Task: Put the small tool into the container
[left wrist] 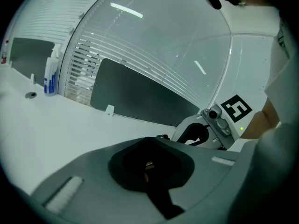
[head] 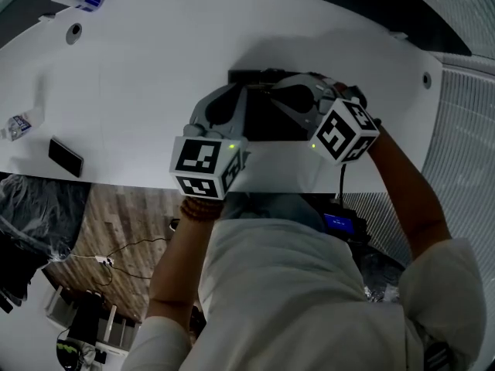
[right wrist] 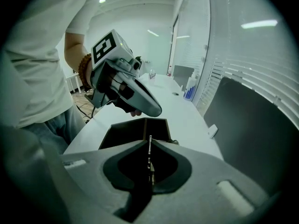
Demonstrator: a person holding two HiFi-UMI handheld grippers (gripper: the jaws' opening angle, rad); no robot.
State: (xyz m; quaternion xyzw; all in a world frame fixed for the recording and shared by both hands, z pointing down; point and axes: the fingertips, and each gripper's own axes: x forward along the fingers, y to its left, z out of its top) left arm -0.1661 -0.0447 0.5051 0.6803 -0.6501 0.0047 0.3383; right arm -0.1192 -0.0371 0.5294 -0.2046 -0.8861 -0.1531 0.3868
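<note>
A dark open container (right wrist: 135,130) stands on the white table (head: 139,76), between my two grippers. My right gripper (right wrist: 149,143) is shut on a thin metal tool (right wrist: 149,154), which sticks out straight past the jaw tips. The tool's end hangs just above the container's near rim. In the head view the right gripper (head: 298,95) reaches the container (head: 267,118) from the right. My left gripper (head: 220,107) comes in from the left, over the container's left side. Its jaws look shut in the left gripper view (left wrist: 154,140), and I make out nothing held.
A black phone-like slab (head: 66,157) and a small wrapped item (head: 17,124) lie near the table's left front edge. A white and blue bottle (left wrist: 50,76) stands at the far end. A dark panel (left wrist: 140,97) and slatted blinds (left wrist: 117,45) back the table.
</note>
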